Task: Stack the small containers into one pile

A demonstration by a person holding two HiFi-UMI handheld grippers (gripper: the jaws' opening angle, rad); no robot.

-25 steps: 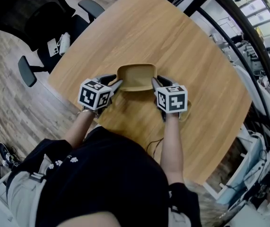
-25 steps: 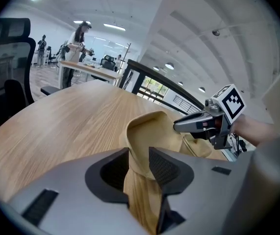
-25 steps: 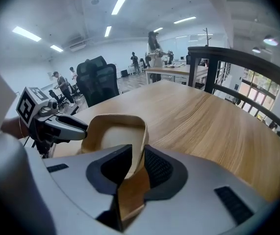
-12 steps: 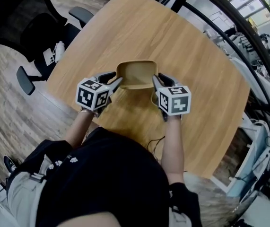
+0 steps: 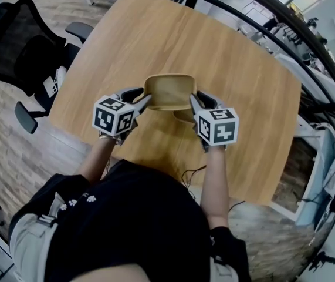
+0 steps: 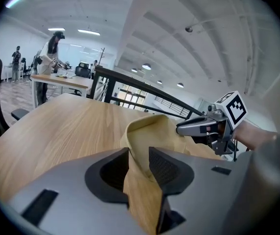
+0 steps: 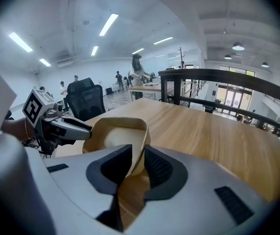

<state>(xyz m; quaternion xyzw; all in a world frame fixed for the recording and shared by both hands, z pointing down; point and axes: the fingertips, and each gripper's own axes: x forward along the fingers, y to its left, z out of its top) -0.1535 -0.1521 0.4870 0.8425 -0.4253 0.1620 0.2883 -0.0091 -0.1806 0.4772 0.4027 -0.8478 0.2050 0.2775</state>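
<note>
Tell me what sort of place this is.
Probably an open-plan office or lab: a wooden table with a black office chair beside it, and people at a desk under ceiling strip lights.

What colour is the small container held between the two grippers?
Mustard-tan all over, no pattern: small rounded-rectangular container. Clearest in the right gripper view.

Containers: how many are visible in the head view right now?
1 sure: tan container held between left gripper and right gripper. A tan shape under its right edge may be another.
</note>
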